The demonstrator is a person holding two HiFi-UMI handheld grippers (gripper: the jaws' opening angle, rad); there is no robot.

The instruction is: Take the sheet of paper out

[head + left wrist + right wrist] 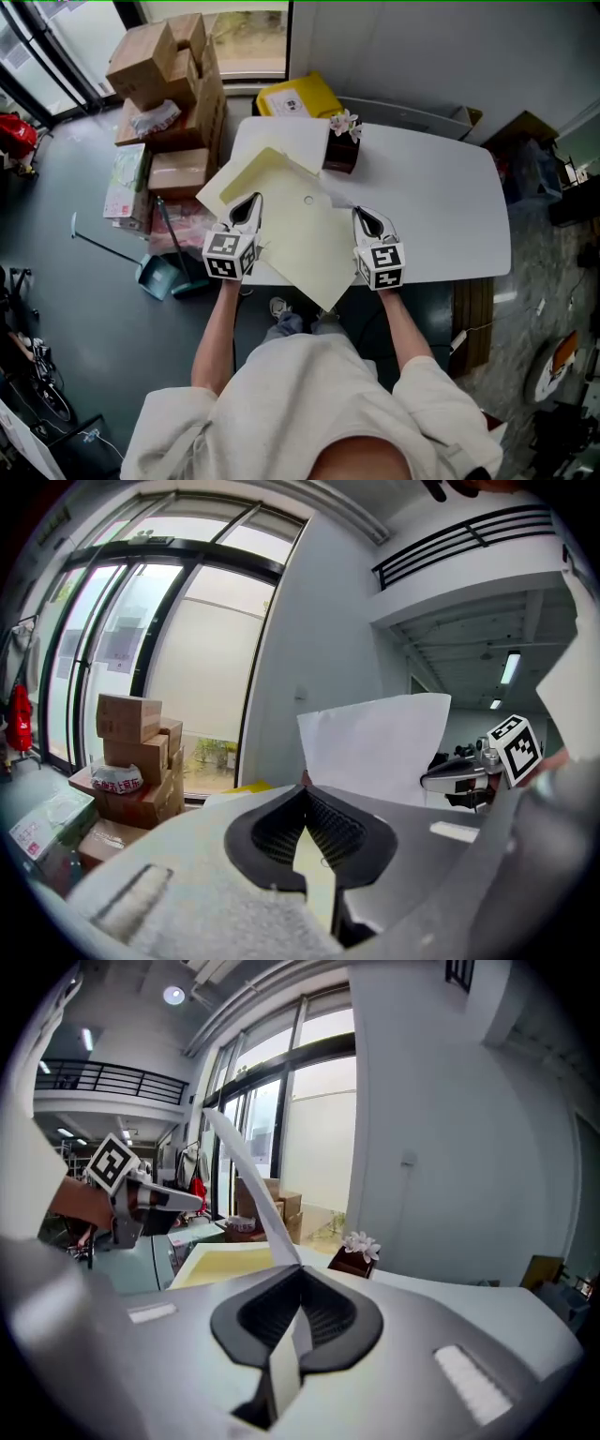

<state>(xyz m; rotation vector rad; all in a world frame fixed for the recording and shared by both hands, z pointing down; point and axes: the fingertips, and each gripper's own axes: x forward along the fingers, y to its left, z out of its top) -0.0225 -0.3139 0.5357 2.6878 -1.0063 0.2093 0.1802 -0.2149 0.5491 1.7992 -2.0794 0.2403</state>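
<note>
The left claw [306, 803] is clamped on the yellow envelope [305, 239] over the near part of the white desk [441, 206]. The right claw [300, 1283] pinches the white sheet of paper [251, 1185], which rises toward the far side. Best to hold the envelope steady and draw the sheet straight along its plane, without twisting, clear of the flower pot [342, 145].

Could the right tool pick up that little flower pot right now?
Probably not: the right tool is shut on the white sheet. The flower pot stands close ahead with nothing between, so it likely could once emptied.
</note>
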